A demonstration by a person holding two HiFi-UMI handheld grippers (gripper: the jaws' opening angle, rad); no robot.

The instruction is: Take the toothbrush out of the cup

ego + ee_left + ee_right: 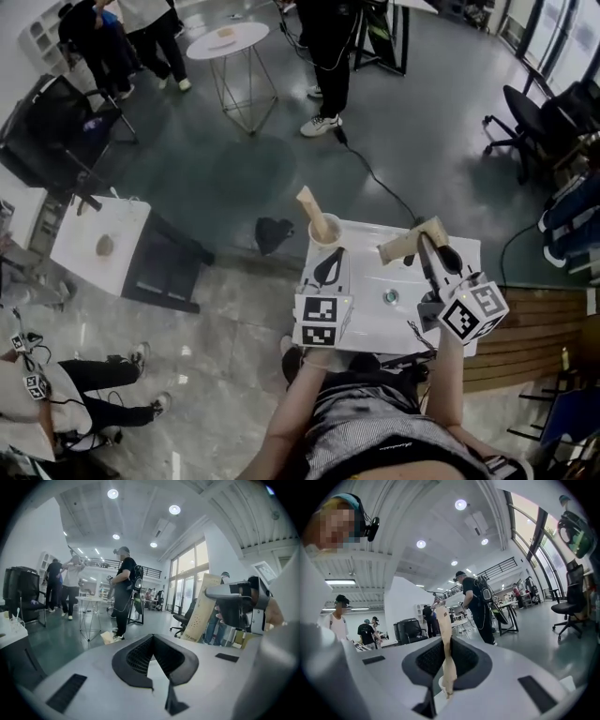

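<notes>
My right tool (425, 242) is narrowed onto a tan paper-wrapped toothbrush (409, 243), and its dark ribbed pads (425, 657) press the wrapper from both sides. In the right gripper view the toothbrush (443, 620) stands upright between the jaws and reaches well above them. From the head view it lies crosswise in the grip, up over the far part of the white worktop (375, 326), out of the cream round cup (325, 231) and to that cup's right, well apart from it. The cup stands at the far left corner of the worktop, and a second tan wrapped toothbrush (308, 204) leans in it, its top tipped away to the left. My left tool (332, 262) hangs just on the near side of the cup without touching it. Its jaws are drawn together at the tips with nothing between them, as the left gripper view shows (152, 641). That same view catches my right tool (236, 604) off to the right, with the toothbrush (202, 611) slanting down from it. A small round metal drain (390, 297) sits in the worktop between my two tools. Beyond the worktop, on the grey floor, stand a round white side table (228, 39) and a black office chair (525, 117), and people stand near the table.
</notes>
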